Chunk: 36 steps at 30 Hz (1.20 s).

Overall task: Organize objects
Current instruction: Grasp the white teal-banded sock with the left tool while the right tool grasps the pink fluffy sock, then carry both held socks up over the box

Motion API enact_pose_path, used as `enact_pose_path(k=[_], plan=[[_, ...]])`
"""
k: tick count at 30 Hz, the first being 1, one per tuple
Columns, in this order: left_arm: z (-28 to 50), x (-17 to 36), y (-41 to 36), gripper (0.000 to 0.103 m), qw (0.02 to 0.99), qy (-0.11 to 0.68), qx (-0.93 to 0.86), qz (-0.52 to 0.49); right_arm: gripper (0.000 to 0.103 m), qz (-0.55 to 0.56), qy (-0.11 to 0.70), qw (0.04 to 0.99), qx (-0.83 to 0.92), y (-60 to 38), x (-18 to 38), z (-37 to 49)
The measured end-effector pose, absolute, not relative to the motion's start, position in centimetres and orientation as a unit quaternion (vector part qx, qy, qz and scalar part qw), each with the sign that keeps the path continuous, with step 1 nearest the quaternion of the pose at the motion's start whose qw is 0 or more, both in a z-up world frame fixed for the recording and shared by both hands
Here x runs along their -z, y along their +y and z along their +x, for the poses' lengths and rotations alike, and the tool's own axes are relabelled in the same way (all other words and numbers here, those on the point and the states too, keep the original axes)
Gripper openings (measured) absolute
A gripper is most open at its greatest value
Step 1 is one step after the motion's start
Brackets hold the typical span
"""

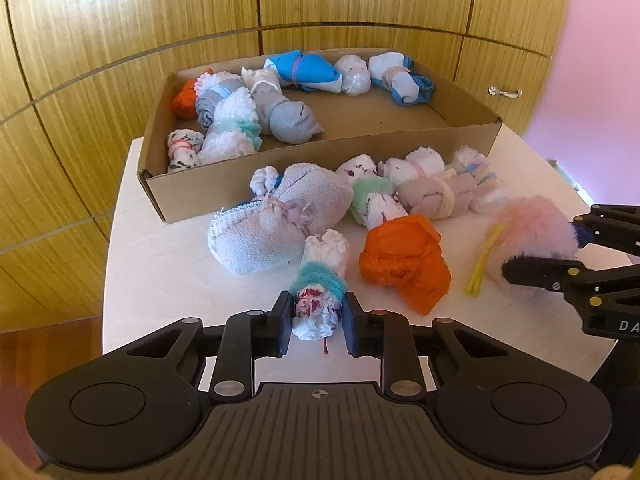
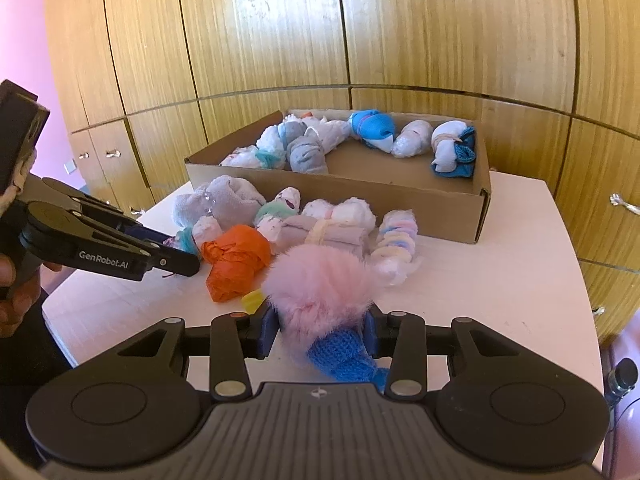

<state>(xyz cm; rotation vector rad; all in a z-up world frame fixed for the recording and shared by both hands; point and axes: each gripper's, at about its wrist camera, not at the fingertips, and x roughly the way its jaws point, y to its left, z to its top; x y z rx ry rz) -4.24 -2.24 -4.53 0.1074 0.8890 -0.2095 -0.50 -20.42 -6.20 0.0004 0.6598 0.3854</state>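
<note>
A cardboard box (image 1: 320, 152) at the back of the white table (image 1: 160, 264) holds several rolled sock bundles. More bundles lie loose in front of it. My left gripper (image 1: 318, 322) is shut on a white floral bundle with a teal band (image 1: 320, 300) at the table's near edge; it also shows in the right wrist view (image 2: 176, 256). My right gripper (image 2: 320, 330) is shut on a fluffy pink and blue bundle (image 2: 320, 288), seen in the left wrist view (image 1: 532, 236) at the right. An orange bundle (image 1: 404, 260) lies between them.
A large grey knit bundle (image 1: 276, 216) and several pale bundles (image 1: 432, 192) lie beside the box's front wall. A yellow band (image 1: 484, 260) sticks out of the pink bundle. Wooden cupboard doors (image 2: 400, 40) stand behind the table. The box (image 2: 400, 192) has bare floor at its right front.
</note>
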Motion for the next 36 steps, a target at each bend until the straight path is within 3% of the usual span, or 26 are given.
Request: enact_pose_path(k=[21, 36], plan=[[-5.1, 0.0, -2.2, 0.031, 0.91, 0.395, 0.108, 0.058, 0.038, 0.024, 0.281, 0.941, -0.189, -22.9, 2.1, -0.6], [2.1, -6.4, -4.7, 0.031, 0.922, 0.349, 0.159, 0.048, 0.038, -0.002, 0.253, 0.949, -0.189, -23.3, -3.5, 6.1]])
